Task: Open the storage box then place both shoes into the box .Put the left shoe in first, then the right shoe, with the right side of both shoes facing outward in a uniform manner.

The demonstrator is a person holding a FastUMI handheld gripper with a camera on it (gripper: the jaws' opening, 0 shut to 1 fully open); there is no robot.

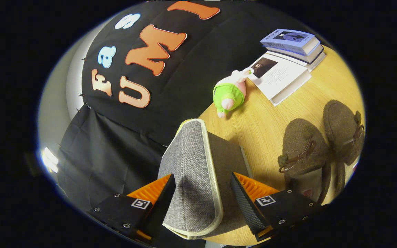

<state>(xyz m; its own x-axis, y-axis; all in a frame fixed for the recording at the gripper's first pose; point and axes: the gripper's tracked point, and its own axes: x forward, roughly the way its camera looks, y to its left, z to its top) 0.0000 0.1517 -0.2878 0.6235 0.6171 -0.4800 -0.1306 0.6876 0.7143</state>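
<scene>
A hand-held gripper (202,179) hangs over a wooden desk (271,124) with its two fingers spread apart, a grey fabric storage box lid (193,172) with pale cream piping standing between them. The left finger lies against or very close to the lid's woven outer face; the right finger sits clear of the panel, over its shadowed inner side, so the fingers are not pinching it. The lid rises edge-on and tilted, its rounded near corner reaching back below the fingertips.

To the right of the right finger, a pair of brown felt shoes rests on the desk: the nearer shoe (302,144) with a thin leather lace looped at its front, and the farther shoe (343,131) just beside it, the two side by side and nearly touching. Both lie well apart from the fingers.

Beyond the lid, a small plush toy (231,93) in a bright green garment lies on the desk. Past it, an open book (283,77) lies flat, and a short stack of closed books (293,43) sits just behind it. Black cloth (122,144) lines the booth wall to the left.
</scene>
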